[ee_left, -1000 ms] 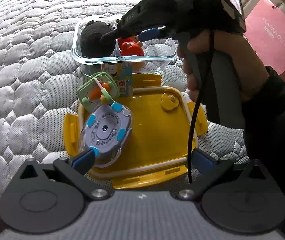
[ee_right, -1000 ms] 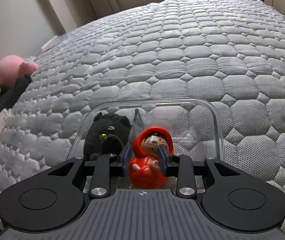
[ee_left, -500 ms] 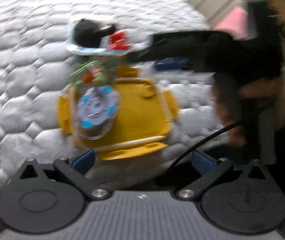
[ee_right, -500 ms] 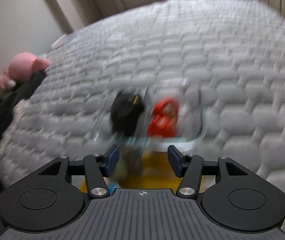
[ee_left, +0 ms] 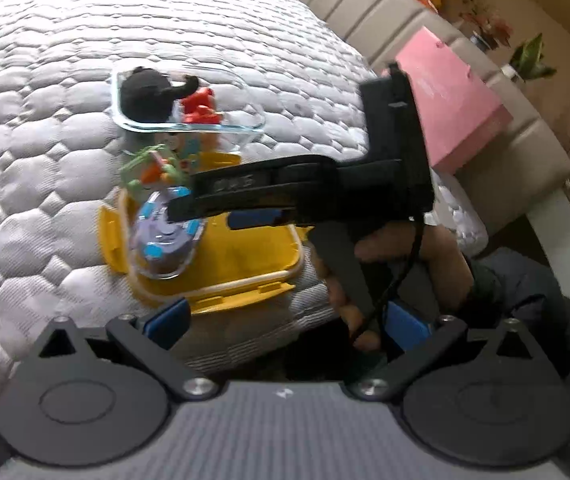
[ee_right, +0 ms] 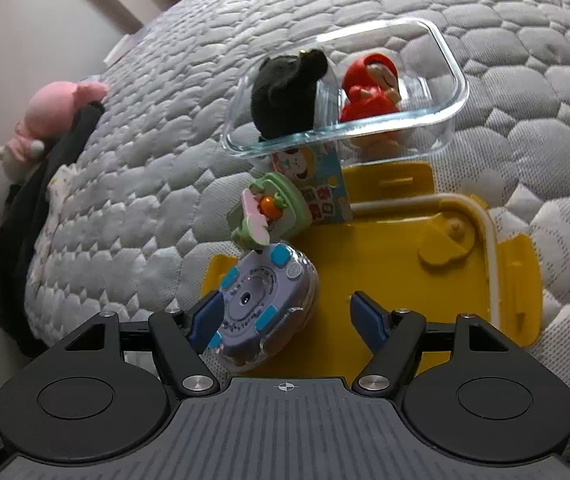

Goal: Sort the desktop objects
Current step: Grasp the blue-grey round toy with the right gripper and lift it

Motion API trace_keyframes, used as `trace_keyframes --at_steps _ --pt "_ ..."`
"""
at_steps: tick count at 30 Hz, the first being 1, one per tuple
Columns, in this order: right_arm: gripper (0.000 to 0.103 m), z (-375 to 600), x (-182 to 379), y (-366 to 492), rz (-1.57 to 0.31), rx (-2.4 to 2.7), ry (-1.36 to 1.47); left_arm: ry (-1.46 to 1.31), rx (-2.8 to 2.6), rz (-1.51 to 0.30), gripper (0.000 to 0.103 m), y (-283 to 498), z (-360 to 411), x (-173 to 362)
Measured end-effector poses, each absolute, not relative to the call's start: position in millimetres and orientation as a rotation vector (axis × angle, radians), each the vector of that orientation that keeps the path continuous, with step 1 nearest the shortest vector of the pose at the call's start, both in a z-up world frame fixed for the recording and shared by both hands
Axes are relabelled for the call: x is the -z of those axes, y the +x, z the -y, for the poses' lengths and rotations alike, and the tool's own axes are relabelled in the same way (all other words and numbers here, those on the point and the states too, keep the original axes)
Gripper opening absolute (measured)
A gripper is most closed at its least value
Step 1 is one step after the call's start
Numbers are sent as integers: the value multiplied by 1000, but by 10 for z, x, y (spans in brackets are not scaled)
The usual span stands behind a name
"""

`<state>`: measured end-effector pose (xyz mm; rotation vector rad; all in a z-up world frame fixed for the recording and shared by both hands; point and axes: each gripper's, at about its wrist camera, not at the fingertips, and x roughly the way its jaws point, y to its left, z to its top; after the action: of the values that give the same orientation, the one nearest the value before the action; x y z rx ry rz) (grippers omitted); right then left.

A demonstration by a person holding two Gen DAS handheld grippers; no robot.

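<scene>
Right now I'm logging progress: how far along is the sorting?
Done: the black plush and red doll sit in the glass box. In hand: nothing; the right gripper is open over the yellow lid, the left gripper open too. Left: the purple disc, green toy and card.

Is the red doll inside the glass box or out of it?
Inside. The red doll sits within the glass box, beside the black plush; the right claw is open, holding nothing.
</scene>
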<state>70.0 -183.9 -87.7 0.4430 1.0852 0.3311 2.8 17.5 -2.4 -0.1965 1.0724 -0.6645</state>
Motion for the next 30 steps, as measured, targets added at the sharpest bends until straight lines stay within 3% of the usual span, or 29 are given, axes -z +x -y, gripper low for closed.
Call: trace_keyframes --at_steps 7,10,11,18,30 --pt "76 1905 1011 662 -1067 -300 572 -371 534 -1046 103 124 -749 123" --pt "64 1799 1051 636 -1035 -309 535 -414 518 -1061 103 176 -834 171" --pt "56 1762 1063 627 -1024 -312 521 -414 518 -1066 103 180 -829 187" --pt "34 1791 834 640 -996 -364 414 -390 577 -1112 103 213 -663 302" --pt "31 2369 405 792 -979 -269 374 -373 618 -1192 103 296 -424 520"
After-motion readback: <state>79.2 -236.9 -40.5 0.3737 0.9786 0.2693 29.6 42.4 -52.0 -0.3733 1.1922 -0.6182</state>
